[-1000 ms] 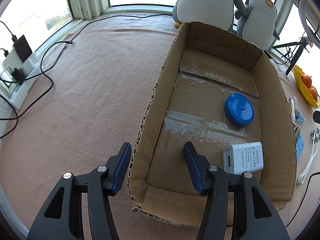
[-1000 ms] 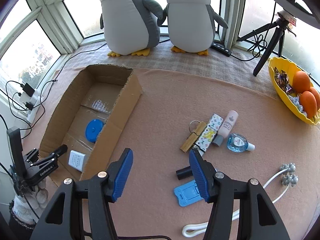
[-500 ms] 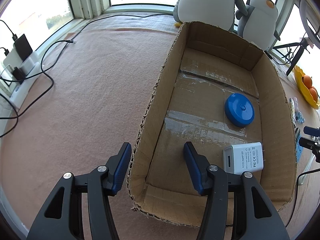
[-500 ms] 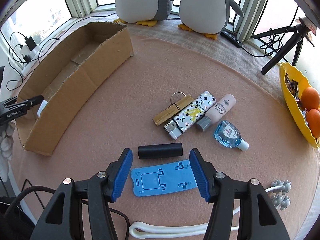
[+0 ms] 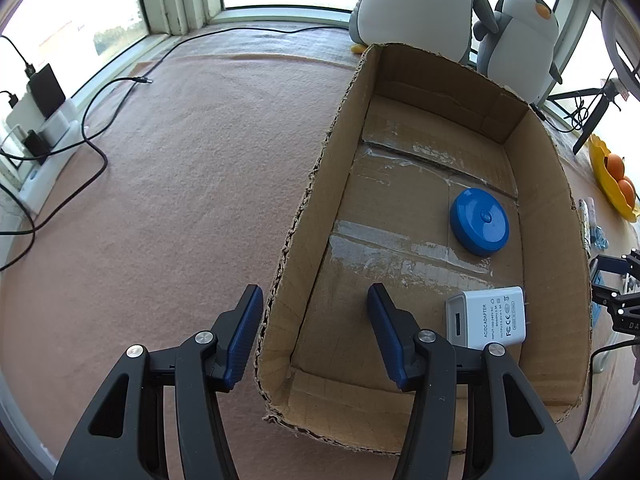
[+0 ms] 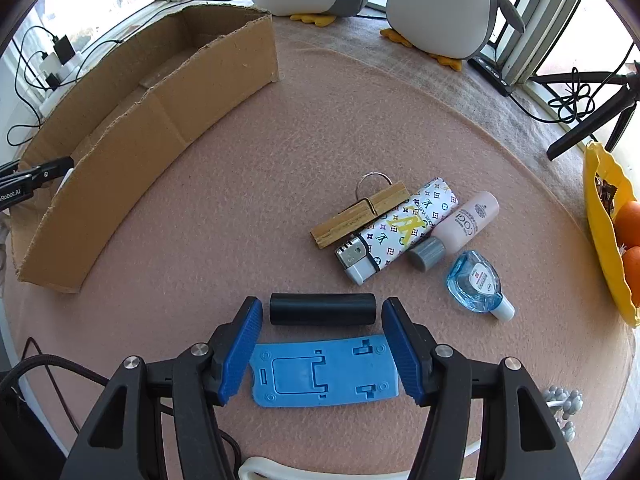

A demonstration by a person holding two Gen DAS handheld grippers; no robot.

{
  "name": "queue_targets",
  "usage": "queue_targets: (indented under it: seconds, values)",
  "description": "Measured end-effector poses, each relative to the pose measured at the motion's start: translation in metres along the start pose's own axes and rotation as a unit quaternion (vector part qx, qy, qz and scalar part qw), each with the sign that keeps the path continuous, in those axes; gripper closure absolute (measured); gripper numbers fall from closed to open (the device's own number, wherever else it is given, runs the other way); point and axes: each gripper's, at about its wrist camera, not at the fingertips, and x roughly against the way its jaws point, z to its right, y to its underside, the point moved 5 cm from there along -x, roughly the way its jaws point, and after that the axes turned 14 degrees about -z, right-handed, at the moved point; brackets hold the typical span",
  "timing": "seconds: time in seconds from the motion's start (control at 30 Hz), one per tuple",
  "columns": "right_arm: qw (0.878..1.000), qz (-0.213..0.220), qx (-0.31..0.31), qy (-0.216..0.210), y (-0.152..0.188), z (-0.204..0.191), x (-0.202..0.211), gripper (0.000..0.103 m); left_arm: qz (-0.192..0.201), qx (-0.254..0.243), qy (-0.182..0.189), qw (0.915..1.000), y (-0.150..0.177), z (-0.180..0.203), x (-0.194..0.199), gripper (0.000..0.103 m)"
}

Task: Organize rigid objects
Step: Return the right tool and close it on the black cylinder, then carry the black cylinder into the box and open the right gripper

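Observation:
My right gripper (image 6: 321, 308) points down at the pink mat, open. A flat blue plastic stand (image 6: 324, 372) lies between its fingers, and a black cylinder (image 6: 322, 309) lies just beyond, between the fingertips. I cannot tell whether the pads touch the stand. My left gripper (image 5: 314, 292) is open and straddles the left wall of the cardboard box (image 5: 308, 200), one finger outside and one inside. In the box lie a blue disc (image 5: 479, 222) and a white power adapter (image 5: 486, 322).
Right of the cylinder lie a wooden clip (image 6: 360, 216), a patterned lighter (image 6: 400, 232), a pink bottle (image 6: 464, 228) and a small blue bottle (image 6: 476, 284). A yellow bowl (image 6: 600, 220) of oranges sits at the right edge. Plush penguins (image 6: 436, 4) stand behind. Cables (image 5: 92, 136) run at far left.
My right gripper has sunk toward the mat and rolled, so the blue stand and black cylinder now lie squarely between its fingers. The left gripper has stayed put.

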Motion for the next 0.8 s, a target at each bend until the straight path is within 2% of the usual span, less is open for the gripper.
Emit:
queue_targets:
  seconds: [0.37,0.43,0.8]
  values:
    - [1.000,0.002,-0.014,-0.003,-0.0022,0.0073,-0.0016,0.046,0.001,0.000,0.000,1.0000,0.0002,0.0005,-0.0002,0.049]
    - [1.000,-0.001,-0.013,-0.005,-0.0015,0.0075,-0.0024,0.055,0.001,0.000,0.000,1.0000,0.0002,0.0007,-0.0002,0.049]
    - [1.000,0.009,-0.020,-0.010,0.0018,0.0053,0.0060,0.055,0.001,0.000,0.000,1.0000,0.0003,0.0010,0.0001,0.049]
